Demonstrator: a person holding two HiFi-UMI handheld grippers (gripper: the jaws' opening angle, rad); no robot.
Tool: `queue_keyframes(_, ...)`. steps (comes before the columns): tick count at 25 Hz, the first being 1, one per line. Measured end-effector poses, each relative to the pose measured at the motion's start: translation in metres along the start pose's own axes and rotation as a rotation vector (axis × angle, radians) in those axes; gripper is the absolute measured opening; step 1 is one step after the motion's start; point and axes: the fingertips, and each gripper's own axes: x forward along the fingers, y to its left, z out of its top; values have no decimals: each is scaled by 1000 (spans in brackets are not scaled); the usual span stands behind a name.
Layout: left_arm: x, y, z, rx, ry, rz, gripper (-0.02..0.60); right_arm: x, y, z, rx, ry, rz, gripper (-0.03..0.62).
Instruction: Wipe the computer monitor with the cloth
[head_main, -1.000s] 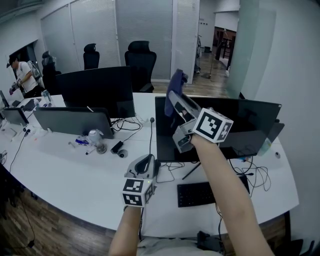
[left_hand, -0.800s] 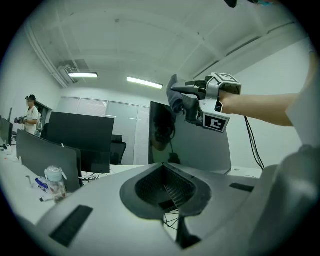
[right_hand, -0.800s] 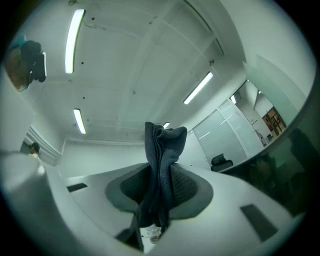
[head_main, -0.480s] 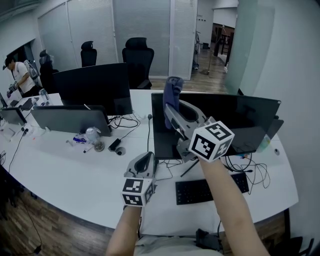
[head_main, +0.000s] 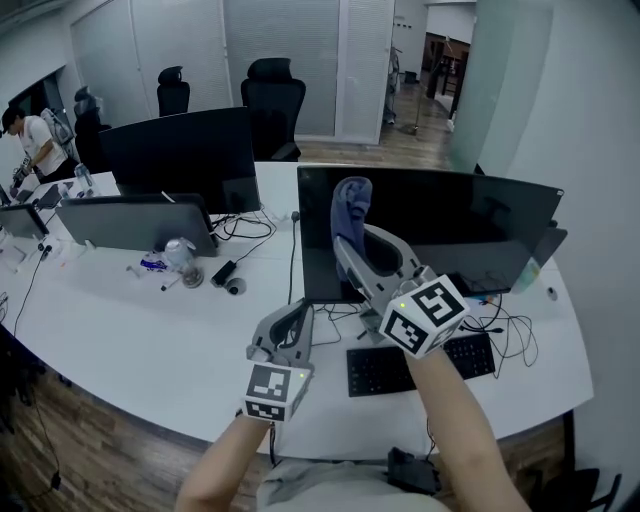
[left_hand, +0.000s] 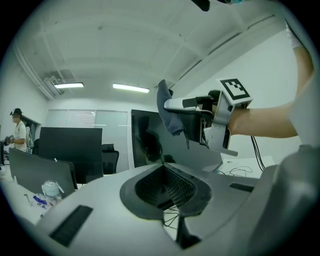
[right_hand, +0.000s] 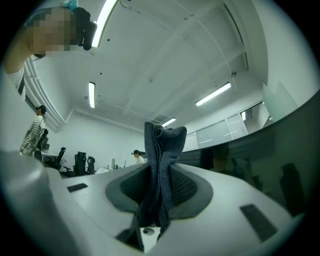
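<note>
Cloth (right_hand: 161, 150) between fingers (right_hand: 197, 187) of right gripper (head_main: 350, 240)

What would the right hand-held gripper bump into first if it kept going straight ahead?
Probably nothing solid: its view shows open room past the cloth it grips. The monitor lies close alongside, so the cloth might brush it; depth is unclear.

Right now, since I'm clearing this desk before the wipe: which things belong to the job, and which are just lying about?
Job: cloth, clamped in the right gripper; monitor facing it.
Lying about: keyboard, cables, other monitor, office chairs.
</note>
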Motion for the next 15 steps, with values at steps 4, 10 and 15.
queue_keyframes(4, -9, -17, 2, 36, -14, -53, 9, -15, 9, -20, 2, 23, 11, 110)
queue_keyframes(10, -27, -24, 0, 10, -24, -78, 8, -39, 29, -33, -16, 41, 33, 110)
queue_keyframes(15, -30, -10, 11, -31, -81, -7, 8, -62, 39, -49, -28, 53, 1, 110)
